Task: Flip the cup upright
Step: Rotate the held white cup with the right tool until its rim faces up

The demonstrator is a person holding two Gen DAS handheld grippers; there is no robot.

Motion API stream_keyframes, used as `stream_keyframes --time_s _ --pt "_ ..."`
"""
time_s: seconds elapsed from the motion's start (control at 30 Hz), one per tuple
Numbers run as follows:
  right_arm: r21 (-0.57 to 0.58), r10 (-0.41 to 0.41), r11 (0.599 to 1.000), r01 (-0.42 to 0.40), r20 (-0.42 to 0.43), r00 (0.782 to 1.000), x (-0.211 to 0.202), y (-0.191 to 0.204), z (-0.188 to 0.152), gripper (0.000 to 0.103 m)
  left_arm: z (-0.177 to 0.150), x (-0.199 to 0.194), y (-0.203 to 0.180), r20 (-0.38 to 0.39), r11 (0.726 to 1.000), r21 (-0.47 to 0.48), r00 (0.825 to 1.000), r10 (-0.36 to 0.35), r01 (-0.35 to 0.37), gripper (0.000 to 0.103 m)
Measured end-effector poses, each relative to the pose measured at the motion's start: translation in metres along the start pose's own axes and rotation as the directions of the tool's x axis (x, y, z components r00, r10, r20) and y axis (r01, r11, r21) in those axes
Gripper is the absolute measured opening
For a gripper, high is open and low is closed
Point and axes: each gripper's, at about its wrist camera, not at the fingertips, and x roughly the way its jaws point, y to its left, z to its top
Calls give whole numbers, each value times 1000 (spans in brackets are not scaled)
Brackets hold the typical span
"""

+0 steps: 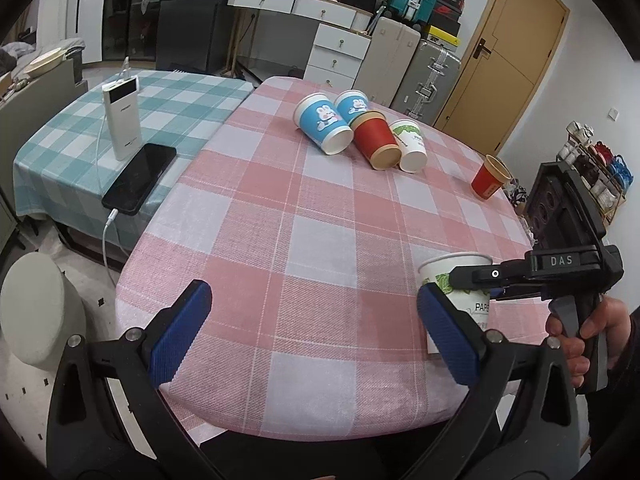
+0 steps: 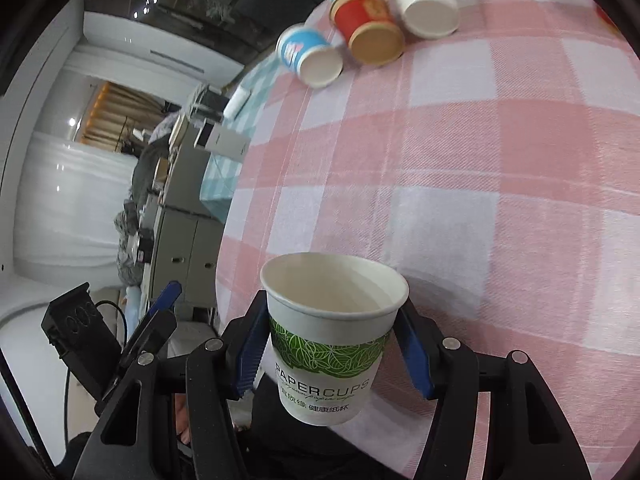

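The right tongs have a white paper cup with a green leaf band pinched between their blue pads, one pad on each side of the wall just below the rim. The cup's mouth faces up and it looks close to upright, leaning only a little. From the left-hand camera the same cup sits at the near right edge of the table, with the right tongs reaching across it; whether its base is already on the pink checked cloth or just above it I cannot tell, because the left tongs' pad hides the bottom.

The left tongs are spread wide with nothing between them, hovering over the near edge of the table.

As I judge it, the turning is nearly done and what remains is setting the cup down. The thing to get right is squaring it up first, so the base meets the cloth flat, then lowering it and only then easing the grip. Paper walls dent easily, so a gentle squeeze is best. It is close to the table edge, so placing it a touch further in would be safer.

Four more cups lie on their sides in a cluster at the far end, and a red cup stands apart at the right.
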Motion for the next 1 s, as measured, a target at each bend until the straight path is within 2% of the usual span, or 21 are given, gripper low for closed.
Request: stream_keyframes --time_s 0.1,0.2,0.3,0.37,0.47,0.5,0.6,0.7,0.77,0.93,1.0 --pt "0 17 1000 -17 120 993 -24 -12 -1 60 7 5 -11 4 1000 21 1000 7 -7 102" --pt "4 11 1000 -13 253 967 -48 -24 -5 60 15 14 -24 7 999 39 1000 7 -7 102" --pt "-12 -72 997 82 363 929 -64 -30 -8 60 24 23 -39 24 998 66 1000 3 -4 102" --pt "-25 -137 987 161 408 903 -67 -32 -9 60 28 33 -50 34 996 90 999 6 -9 102" --pt "-38 -243 954 298 487 839 -68 -33 -12 60 35 50 -64 17 995 102 1000 2 -4 102" --pt "-45 -246 948 314 521 817 -70 -32 -13 60 37 54 -67 12 995 98 1000 -6 5 102" --pt "-86 -234 933 348 590 773 -68 -26 -16 60 42 69 -77 1 996 92 1000 -18 18 102" --pt "-131 -284 873 470 646 709 -61 -13 -18 60 46 83 -85 -4 995 98 1000 -15 16 103" --pt "-135 -302 859 494 646 701 -54 -12 -18 60 48 91 -88 -11 995 98 1000 -10 11 103" --pt "-123 -331 859 496 606 723 -44 -20 -26 60 53 103 -91 -26 996 89 1000 -10 13 103" --pt "-144 -344 838 527 609 714 -41 -13 -33 60 53 104 -91 -27 996 89 1000 -14 16 102"
